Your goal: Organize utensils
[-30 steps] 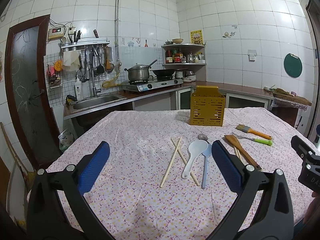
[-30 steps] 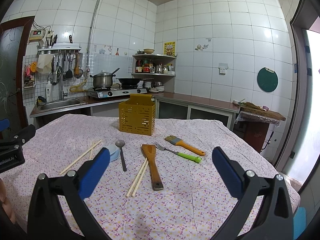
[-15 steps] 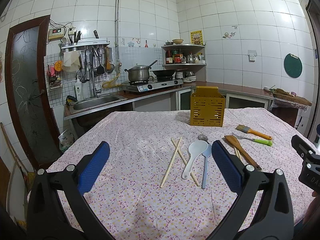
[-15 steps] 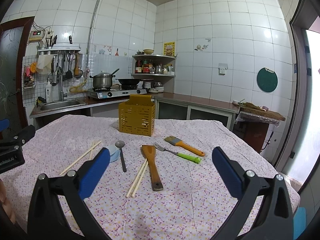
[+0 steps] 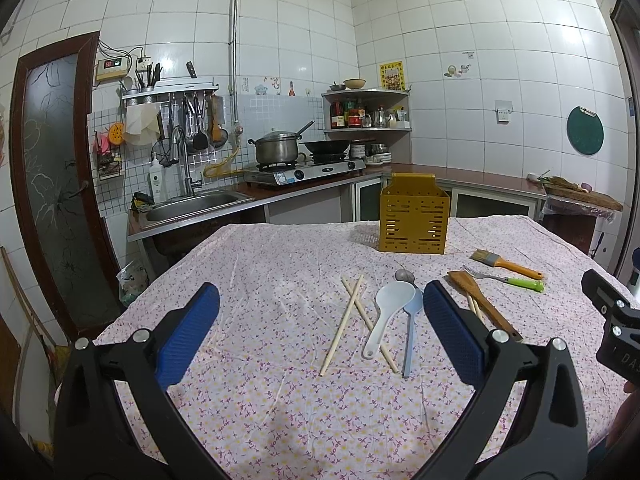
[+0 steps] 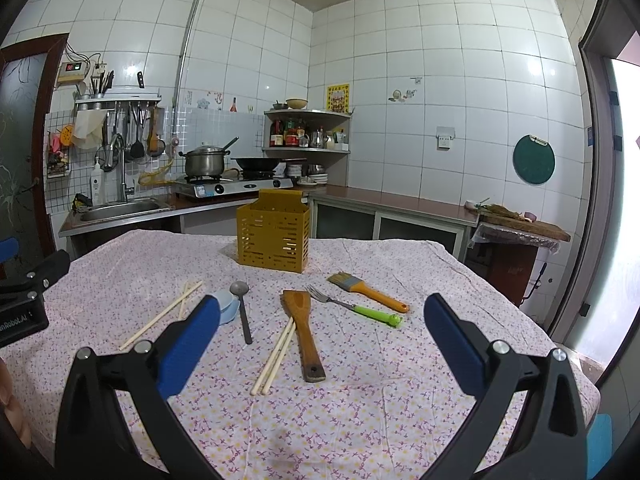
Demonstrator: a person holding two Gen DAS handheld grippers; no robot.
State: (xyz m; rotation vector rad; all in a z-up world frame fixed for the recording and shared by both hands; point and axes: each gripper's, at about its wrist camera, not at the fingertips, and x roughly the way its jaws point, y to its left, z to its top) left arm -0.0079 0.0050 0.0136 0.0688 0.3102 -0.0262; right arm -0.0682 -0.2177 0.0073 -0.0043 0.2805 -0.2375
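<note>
Behind the wide-open, empty right tongs [image 6: 320,332], a blue spoon [image 6: 226,306] lies half hidden; left tongs [image 5: 320,320] likewise.

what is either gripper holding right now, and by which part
Nothing. The left gripper and the right gripper are both open above the floral tablecloth, with no utensil between their blue fingers.

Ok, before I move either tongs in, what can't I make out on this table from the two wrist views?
- Inside of the yellow utensil holder: both views see only its outer walls.
- Blue spoon: right wrist view, mostly behind the right tongs' left finger.
- Second chopstick pair: left wrist view, largely hidden by the left tongs' right finger and the wooden spatula.
- Near table edge: cut off by both frames.
</note>
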